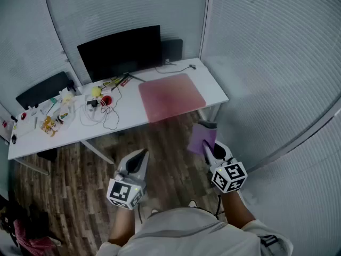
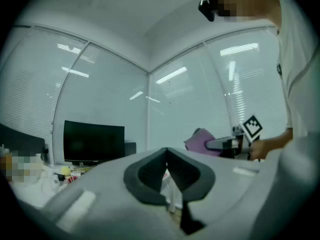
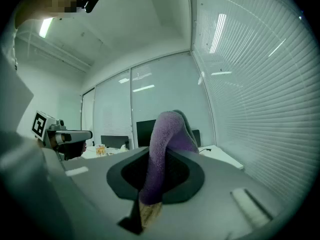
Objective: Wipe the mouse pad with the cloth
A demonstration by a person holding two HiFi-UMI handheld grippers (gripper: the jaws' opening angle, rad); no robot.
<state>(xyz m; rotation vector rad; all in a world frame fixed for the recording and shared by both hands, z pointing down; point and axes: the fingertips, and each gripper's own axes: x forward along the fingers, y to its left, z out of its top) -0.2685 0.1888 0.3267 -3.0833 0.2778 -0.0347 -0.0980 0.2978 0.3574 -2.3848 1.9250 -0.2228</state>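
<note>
Two handheld grippers hang over the wood-plank floor in the lower half of the head view, short of the white desk that crosses the middle of the frame.

The right gripper, at lower right, has its jaws clamped on a purple cloth. In the right gripper view the cloth is pinched between the dark pads. It rises past the tips in a folded hump, and a short end hangs below them.

The left gripper, at lower centre, carries nothing. In the left gripper view its jaws meet at the tips with no object between them.

The reddish-pink mouse pad lies flat on the right end of the desk, upper centre of the head view. Its surface is bare. The cloth is off it, held in the air just below the desk's front edge in the frame.

A black monitor stands at the back edge of the desk, up and left of the pad. White cables and small clutter spread over the desk's left part.
</note>
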